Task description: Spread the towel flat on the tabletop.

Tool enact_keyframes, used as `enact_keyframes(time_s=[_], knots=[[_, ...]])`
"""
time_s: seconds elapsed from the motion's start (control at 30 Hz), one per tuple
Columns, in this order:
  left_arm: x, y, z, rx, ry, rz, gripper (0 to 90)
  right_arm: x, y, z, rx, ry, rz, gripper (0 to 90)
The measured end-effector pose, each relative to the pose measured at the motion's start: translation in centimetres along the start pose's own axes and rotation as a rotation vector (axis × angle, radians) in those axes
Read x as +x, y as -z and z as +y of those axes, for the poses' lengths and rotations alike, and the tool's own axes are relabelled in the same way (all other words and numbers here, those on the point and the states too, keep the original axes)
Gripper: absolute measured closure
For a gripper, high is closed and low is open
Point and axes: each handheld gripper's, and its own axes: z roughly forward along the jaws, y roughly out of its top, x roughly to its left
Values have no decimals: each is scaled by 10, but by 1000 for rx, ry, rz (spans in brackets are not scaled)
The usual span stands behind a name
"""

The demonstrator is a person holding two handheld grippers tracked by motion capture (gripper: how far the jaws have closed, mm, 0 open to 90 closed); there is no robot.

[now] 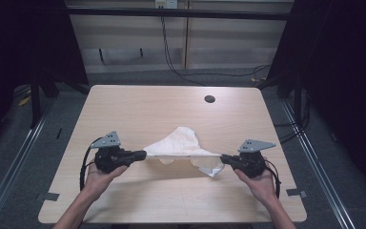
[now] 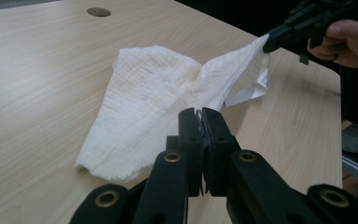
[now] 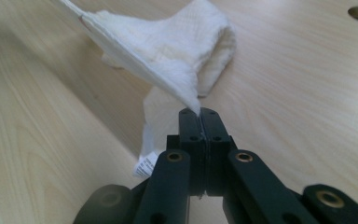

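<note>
Pale wood-grain covers the worktop [image 1: 124, 109], which stands on a grey floor with dark curtains at both sides and black cables [image 1: 171, 57] trailing along the floor behind it. A round cable hole [image 1: 209, 99] sits near the far edge. From the high view, a white cloth [image 1: 181, 140] lies in the middle of the worktop, its near edge pulled up into a taut line between the two tools. The left gripper [image 1: 140, 155] has its jaws closed on the cloth's left corner, and the right gripper [image 1: 224, 158] has its jaws closed on the right corner; each is held in a hand, the left hand [image 1: 97, 177] and the right hand [image 1: 259, 183] coming in from the bottom.

Seen from the left gripper view, the left gripper [image 2: 200, 114] has its jaws pressed together with a thin edge of the cloth [image 2: 144, 107] pinched between them. Most of the fabric rests on the wood, and one fold rises to the other gripper [image 2: 272, 39] at the upper right.

Looking along the right gripper view, the right gripper [image 3: 199, 114] has its jaws clamped on a pointed corner of the cloth [image 3: 168, 51]. A small printed label [image 3: 145, 165] hangs from the fabric just beside the jaws, above the wood.
</note>
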Motion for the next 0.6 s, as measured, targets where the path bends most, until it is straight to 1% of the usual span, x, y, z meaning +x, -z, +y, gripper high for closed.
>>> enact_keyframes(time_s=[0.03,0.13,0.17,0.2,0.23,0.27,0.3,0.33,0.37,0.4,0.43,0.47,0.5,0.53,0.6], knots=[[-1,0,1,1,-5,-3,880,0,0,0,0,0,0,893],[-4,2,6,-13,-12,-7,880,-3,8,8,-35,-9,42,895],[-4,3,9,-22,-8,-11,880,-5,11,13,-61,-21,59,896],[-4,3,9,-22,-8,-11,880,-5,11,13,-61,-21,59,896],[-4,4,11,-29,-15,-4,880,-9,15,20,-80,-38,72,897],[-4,6,14,-33,-20,2,880,-9,15,20,-80,-38,72,897],[-2,7,20,-44,-14,1,879,-12,17,29,-85,-45,77,897],[-2,7,20,-44,-14,1,880,-14,18,32,-85,-41,78,897],[-1,8,28,-58,-18,3,880,-15,20,38,-84,-35,74,897],[-1,8,28,-58,-18,3,880,-15,20,38,-84,-35,74,897],[-3,7,36,-57,-38,20,879,-16,24,48,-93,-30,74,897],[-3,7,36,-57,-38,20,880,-16,24,48,-93,-30,74,897],[-3,9,42,-69,-46,24,880,-16,26,52,-95,-26,74,897],[-3,10,45,-76,-50,29,880,-18,30,60,-99,-16,67,897],[-3,13,50,-95,-53,33,880,-22,35,70,-106,-7,65,897]])
